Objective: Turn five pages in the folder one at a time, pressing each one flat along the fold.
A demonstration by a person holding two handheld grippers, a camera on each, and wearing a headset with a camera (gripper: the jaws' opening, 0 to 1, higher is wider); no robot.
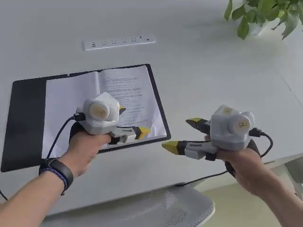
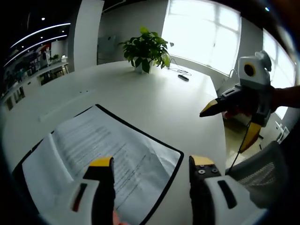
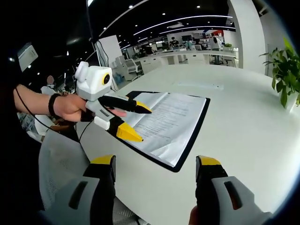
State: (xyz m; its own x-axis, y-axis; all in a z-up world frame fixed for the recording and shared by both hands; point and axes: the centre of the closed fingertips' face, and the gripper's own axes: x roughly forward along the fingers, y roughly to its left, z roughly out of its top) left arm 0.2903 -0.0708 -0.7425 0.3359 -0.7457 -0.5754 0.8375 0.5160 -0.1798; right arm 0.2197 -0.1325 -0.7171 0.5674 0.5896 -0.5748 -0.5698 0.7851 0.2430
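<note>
We have the folder [image 1: 26,123] lying open on the bench [image 1: 203,71], its black cover spread flat and a printed page [image 1: 130,94] on top of its right half. Our left tongs [image 1: 132,120] hang over the folder's near right corner, jaws spread and holding nothing. Our right tongs [image 1: 179,134] hover just off the folder's right edge, also spread and empty, tips aimed back toward the page. No page is lifted, so we judge that a turn is about to begin. To do it well, we should bring one set of tongs to the page's free edge at the folder's right side and pinch a single sheet near the corner, checking that nothing below comes with it. We then carry it in an arc over the fold [image 1: 100,90] toward the folder's left half, without tugging at the binding, while the other tongs steady the folder. Once it lies down, we run closed tips gently along the fold, so the paper neither creases nor tears.
</note>
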